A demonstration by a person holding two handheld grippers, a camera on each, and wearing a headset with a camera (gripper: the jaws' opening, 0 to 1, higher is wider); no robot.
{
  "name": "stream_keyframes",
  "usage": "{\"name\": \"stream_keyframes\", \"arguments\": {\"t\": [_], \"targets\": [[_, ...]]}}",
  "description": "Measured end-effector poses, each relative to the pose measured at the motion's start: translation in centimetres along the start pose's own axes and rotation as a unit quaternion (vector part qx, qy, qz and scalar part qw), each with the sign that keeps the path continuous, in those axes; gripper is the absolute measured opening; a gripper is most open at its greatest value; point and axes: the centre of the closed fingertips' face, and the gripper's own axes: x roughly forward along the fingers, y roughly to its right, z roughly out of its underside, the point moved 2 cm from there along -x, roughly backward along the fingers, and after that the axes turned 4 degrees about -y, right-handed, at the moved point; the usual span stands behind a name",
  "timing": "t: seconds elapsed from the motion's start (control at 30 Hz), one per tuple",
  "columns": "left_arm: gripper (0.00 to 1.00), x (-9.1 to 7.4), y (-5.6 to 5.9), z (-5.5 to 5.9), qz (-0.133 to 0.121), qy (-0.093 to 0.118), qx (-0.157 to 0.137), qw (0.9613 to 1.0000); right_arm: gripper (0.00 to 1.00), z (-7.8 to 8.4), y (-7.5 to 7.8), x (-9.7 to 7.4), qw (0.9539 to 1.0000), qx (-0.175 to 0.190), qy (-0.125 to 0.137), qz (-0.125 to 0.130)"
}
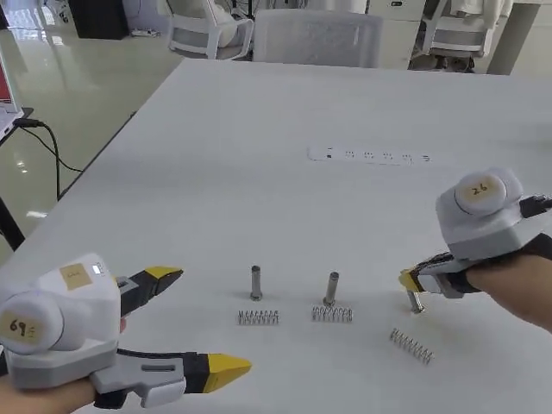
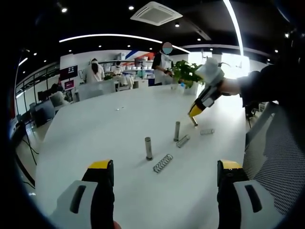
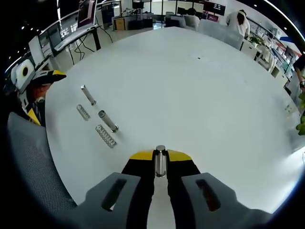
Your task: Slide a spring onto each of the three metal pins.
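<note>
Over the table (image 1: 259,155), the right gripper (image 1: 412,281) reaches in from the right, hand on top, jaws angled down and leftward. They are closed tight on the third pin (image 3: 160,162), which juts past the yellow tips. Its lower end is near the tabletop; contact unclear. The loose spring (image 1: 410,345) lies just beside that end.

The left gripper (image 1: 203,321) is held low and level, jaws spread wide with nothing between them. Ahead of it stand the near pin (image 2: 148,148) and the far pin (image 2: 177,130), both upright. The near spring (image 2: 163,162) and far spring (image 2: 183,140) lie flat at their bases.
</note>
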Motion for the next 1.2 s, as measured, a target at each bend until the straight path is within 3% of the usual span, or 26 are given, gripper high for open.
{"name": "stream_keyframes", "arguments": {"t": [1.2], "targets": [[0.88,0.2,0.9,-0.3,0.007,-0.001,0.005,1.0,0.1,1.7,0.6,-1.4,0.9994,0.02,0.027,0.003]]}}
